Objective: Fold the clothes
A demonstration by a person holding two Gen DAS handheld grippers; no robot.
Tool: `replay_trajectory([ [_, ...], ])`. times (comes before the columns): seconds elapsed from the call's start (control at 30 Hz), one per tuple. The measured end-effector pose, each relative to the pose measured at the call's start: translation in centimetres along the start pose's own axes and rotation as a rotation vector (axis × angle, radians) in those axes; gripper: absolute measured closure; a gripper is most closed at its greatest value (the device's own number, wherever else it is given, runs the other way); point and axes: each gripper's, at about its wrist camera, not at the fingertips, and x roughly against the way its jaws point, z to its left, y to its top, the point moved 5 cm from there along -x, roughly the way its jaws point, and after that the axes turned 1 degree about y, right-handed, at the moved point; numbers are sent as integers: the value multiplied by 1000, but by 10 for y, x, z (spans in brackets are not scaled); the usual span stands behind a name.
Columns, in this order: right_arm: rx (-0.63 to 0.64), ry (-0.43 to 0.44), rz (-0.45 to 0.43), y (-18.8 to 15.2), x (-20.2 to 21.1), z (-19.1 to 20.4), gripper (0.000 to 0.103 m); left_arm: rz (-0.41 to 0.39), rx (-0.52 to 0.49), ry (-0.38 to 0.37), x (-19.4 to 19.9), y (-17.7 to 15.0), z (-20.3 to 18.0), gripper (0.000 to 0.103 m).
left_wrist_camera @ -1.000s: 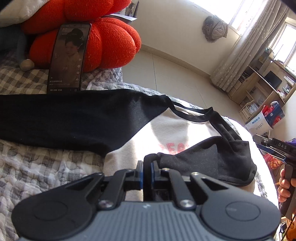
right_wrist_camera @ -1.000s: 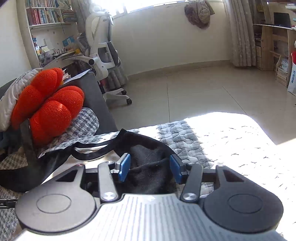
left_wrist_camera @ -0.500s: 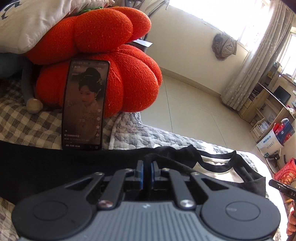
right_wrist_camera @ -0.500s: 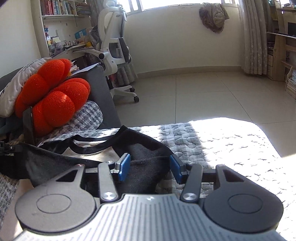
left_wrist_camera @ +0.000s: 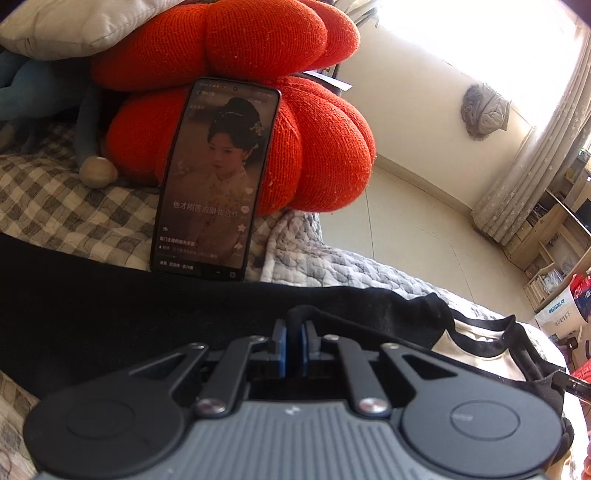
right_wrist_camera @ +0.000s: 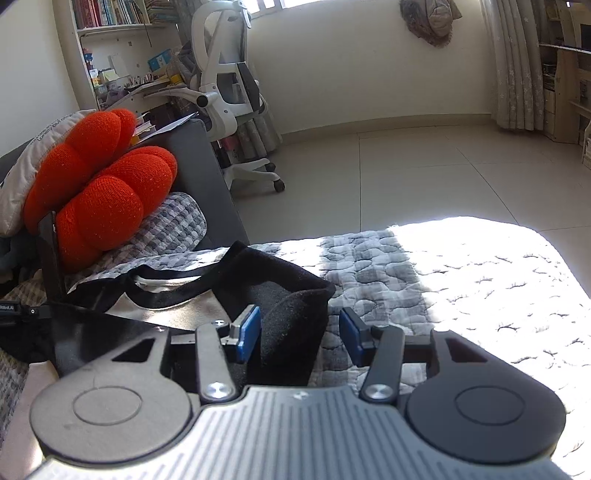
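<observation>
Garment: a shirt [left_wrist_camera: 476,343], white body, black sleeves, black neckband.
Pose: flat on my quilt, neck opening gaping towards the far edge.
Left sleeve [left_wrist_camera: 110,306]: stretched out across the quilt, a black fold pinched up.
Right sleeve [right_wrist_camera: 291,295]: doubled over the white chest, cuff end bunched.

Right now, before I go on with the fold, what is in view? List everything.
shirt: one, black and white, on the quilt
quilt: one, grey and white, under the shirt
cushion: one, red, behind the phone
phone: one, black, screen lit, propped against the cushion
pillow: one, white, atop the cushion
chair: one, white, by the bookshelf
bookshelf: one, white, far left wall
curtain: one, pale, far right
left hand-held gripper: shut on black shirt fabric
right hand-held gripper: open, sleeve between its pads
</observation>
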Motion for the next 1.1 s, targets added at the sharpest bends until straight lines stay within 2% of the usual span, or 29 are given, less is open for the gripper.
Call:
replay_trajectory([
  [0.37,-47,55,11,-3,2,-4,51,-163,11,124,34,14,19,96],
  [0.43,-44,58,15,-3,0,-2,51,-150,23,163,30,15,29,95],
  [0.5,-39,60,18,-4,-2,0,51,-108,48,151,23,10,36,95],
  [0.73,12,49,-2,4,-13,12,52,-60,59,154,6,0,41,94],
  [0.8,41,32,-4,6,-17,16,64,-55,49,154,4,0,40,94],
  [0.87,75,14,5,6,-22,20,95,-50,41,150,3,2,38,94],
  [0.97,101,-41,-31,7,-20,19,98,-57,43,136,4,5,37,94],
  [1.1,27,-114,-87,20,-13,-3,98,-52,46,95,0,7,32,92],
])
